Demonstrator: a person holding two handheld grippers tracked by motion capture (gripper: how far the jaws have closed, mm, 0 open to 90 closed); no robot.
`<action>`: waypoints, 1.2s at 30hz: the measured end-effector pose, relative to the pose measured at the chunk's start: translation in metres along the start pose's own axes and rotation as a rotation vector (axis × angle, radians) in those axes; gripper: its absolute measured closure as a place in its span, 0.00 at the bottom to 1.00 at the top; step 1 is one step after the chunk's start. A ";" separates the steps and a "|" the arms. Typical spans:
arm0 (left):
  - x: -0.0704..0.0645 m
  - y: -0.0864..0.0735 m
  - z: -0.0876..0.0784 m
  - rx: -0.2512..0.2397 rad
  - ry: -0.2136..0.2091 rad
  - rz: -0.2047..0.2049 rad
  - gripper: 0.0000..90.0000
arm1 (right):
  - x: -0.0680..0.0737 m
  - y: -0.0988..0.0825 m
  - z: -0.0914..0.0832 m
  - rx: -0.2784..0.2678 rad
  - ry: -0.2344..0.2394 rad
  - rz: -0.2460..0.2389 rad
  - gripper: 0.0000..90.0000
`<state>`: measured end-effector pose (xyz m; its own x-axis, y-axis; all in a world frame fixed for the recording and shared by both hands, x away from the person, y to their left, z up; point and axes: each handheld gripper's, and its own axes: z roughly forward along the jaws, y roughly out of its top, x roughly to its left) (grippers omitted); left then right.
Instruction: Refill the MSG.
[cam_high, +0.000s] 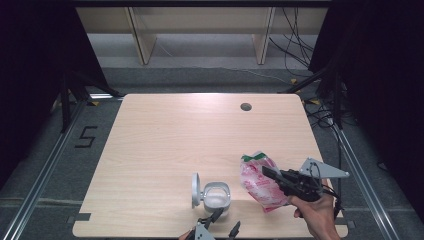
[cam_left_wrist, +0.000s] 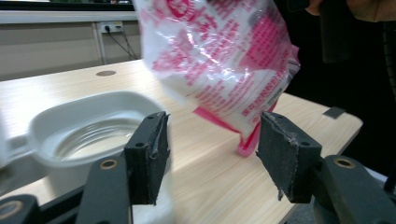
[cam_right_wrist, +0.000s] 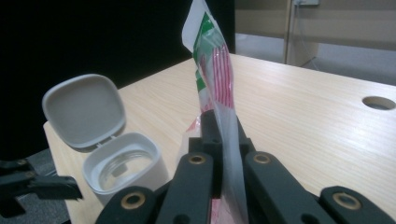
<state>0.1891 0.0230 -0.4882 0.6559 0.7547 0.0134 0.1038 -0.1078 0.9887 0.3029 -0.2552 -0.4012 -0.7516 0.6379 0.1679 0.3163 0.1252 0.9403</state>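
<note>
Gripping the pink-and-white bag near its upper end with the right gripper, fingers clamped flat on the plastic. Carrying it tilted just to the right of the white container, lower corner hanging close over the bench; touching or not, hard to tell. Hovering the left gripper at the near side of the container, fingers standing apart and gripping nothing, one in front of the container's wall, the other toward the bag.

Judging the step: bringing the bag over to the container for filling. Doing it well:
- steadying the container with the left gripper first, taking hold of the wall rather than the hinged lid, which is standing upright at the container's left;
- lifting the bag higher than the container's rim before swinging it across, avoiding a knock;
- holding the pinch high on the bag, letting the weight settle below;
- checking the green-printed top, since open or sealed is not clear.

Regarding contents: seeing only a glossy, clear-looking bottom inside the container, apparently empty; seeing something white through the bag, bulging it out.
</note>
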 end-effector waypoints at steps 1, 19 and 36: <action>0.003 -0.001 -0.001 -0.012 -0.003 0.001 0.46 | -0.003 -0.003 -0.001 0.003 -0.002 0.024 1.00; 0.026 -0.009 -0.023 0.015 0.053 -0.037 0.41 | -0.036 -0.013 -0.016 -0.020 -0.069 0.049 1.00; 0.030 -0.011 -0.029 0.024 0.080 -0.068 0.40 | -0.067 -0.032 -0.027 0.001 -0.069 0.071 1.00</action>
<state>0.1864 0.0656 -0.4948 0.5851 0.8099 -0.0408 0.1646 -0.0694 0.9839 0.3277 -0.3230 -0.4342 -0.6856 0.6961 0.2130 0.3681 0.0790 0.9264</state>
